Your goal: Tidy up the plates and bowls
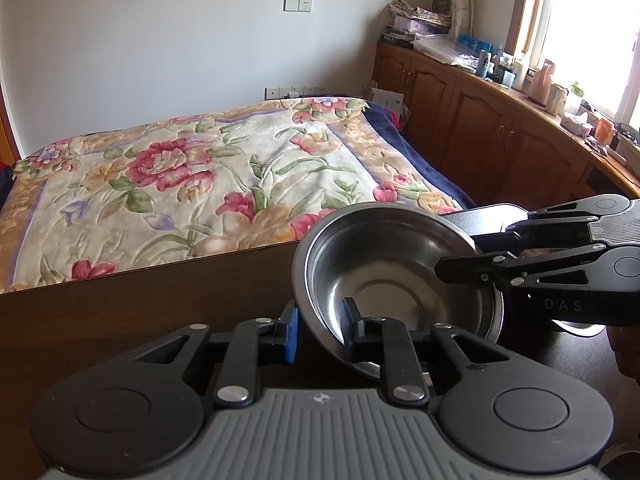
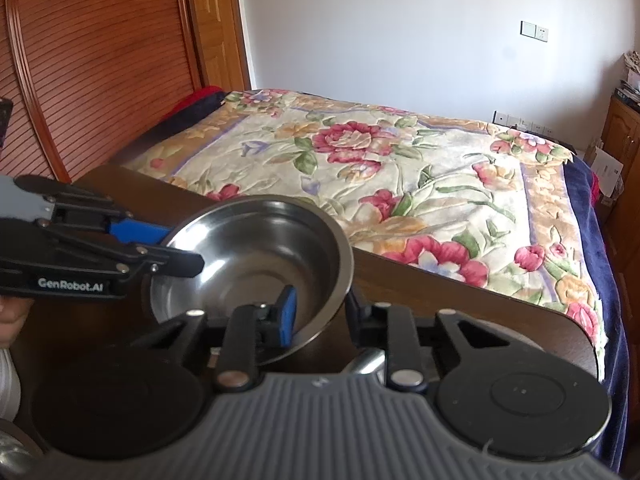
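A stainless steel bowl [image 1: 396, 264] hangs slightly tilted over the dark wooden table [image 1: 140, 304]. My left gripper [image 1: 320, 320] is shut on its near rim, blue pad outside and black finger inside the bowl. My right gripper [image 1: 460, 252] comes in from the right and is shut on the opposite rim, one finger inside. In the right wrist view the same bowl [image 2: 248, 248] sits between my right gripper [image 2: 320, 312] at its near rim and my left gripper [image 2: 172, 246] at its left rim. The bowl is empty.
Another steel piece [image 1: 576, 326] shows under the right gripper, and one more [image 2: 12, 452] at the lower left corner. A bed with a floral blanket [image 1: 192, 184] lies just past the table's far edge. Wooden cabinets [image 1: 480, 128] with clutter line the right wall.
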Tool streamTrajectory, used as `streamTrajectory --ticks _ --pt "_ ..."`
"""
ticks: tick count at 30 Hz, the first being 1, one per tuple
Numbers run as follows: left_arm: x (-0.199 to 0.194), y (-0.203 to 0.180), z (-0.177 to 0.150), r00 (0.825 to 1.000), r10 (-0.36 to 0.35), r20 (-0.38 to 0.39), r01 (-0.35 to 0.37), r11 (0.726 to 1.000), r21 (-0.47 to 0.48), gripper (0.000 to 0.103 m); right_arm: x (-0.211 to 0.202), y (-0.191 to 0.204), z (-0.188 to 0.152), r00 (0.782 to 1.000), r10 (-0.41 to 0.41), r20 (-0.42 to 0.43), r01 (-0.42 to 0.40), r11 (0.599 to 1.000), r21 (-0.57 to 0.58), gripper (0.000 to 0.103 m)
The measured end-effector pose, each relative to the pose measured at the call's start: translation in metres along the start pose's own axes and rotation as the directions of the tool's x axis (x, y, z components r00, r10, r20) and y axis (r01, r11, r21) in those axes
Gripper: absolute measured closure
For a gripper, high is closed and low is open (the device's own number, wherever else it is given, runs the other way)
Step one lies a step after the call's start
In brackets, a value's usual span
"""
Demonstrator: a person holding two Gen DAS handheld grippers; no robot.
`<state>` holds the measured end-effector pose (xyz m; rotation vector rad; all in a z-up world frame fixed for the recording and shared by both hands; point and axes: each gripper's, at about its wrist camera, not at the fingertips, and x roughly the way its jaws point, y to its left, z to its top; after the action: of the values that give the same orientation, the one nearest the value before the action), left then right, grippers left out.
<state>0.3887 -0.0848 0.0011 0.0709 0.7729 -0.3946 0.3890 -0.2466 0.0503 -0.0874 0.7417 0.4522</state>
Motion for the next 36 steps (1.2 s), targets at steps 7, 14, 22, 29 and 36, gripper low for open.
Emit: streamTrajectory --ticks 7,14,22,29,36 --pt "-0.013 0.001 -0.002 1.000 -0.011 0.005 0.011 1.000 -0.011 0.059 -0.006 0.005 -0.001 1.000 -0.010 -0.002 0.010 1.000 -0.005 0.083" --pt "-0.029 -0.001 -0.009 1.000 -0.017 0.008 0.017 1.000 -0.003 0.061 -0.015 0.007 0.000 1.000 0.003 0.006 -0.003 1.000 0.027 0.089" --pt "-0.046 -0.003 -0.009 0.999 -0.015 0.040 0.015 1.000 -0.002 0.061 -0.028 0.014 0.000 1.000 0.003 0.026 -0.004 1.000 0.030 0.090" --pt "-0.069 -0.014 -0.010 0.997 -0.020 0.077 0.018 1.000 0.017 0.062 -0.044 0.017 0.002 0.998 0.000 0.060 -0.002 1.000 0.031 0.091" --pt "-0.098 -0.025 -0.013 0.992 -0.039 0.123 0.035 0.999 0.036 0.062 -0.068 0.021 0.001 0.995 -0.009 0.100 0.006 0.999 0.034 0.091"
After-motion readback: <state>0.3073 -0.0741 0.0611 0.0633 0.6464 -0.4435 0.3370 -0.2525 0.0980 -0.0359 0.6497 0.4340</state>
